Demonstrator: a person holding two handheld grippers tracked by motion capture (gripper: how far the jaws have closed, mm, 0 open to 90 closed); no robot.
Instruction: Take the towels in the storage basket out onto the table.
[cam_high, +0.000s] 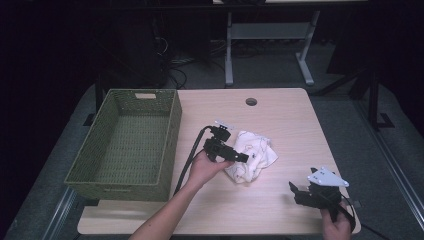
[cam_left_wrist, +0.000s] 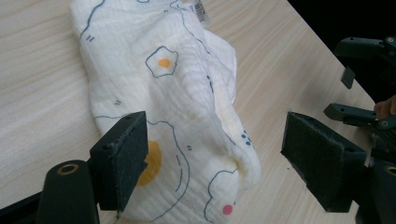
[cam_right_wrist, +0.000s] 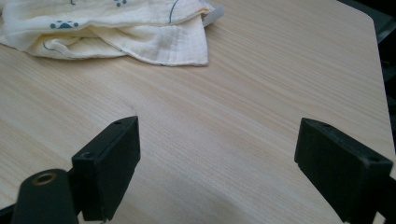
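Woven green basket (cam_high: 131, 145) sat at the table's left, nothing in it. On pale wood table (cam_high: 280, 125) I held my left gripper (cam_high: 239, 157) spread wide over the crumpled egg-print cloth (cam_high: 252, 152) — my right gripper (cam_high: 296, 191) gaped too, well apart. Dark room beyond.

Pale wooden table (cam_high: 280, 117), bearing a green woven basket (cam_high: 127, 145) and crumpled cloth (cam_high: 252, 155).

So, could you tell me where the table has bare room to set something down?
Bare wood lies behind the cloth toward the cable hole, and between cloth and right gripper. The basket and left gripper crowd the cloth's left.
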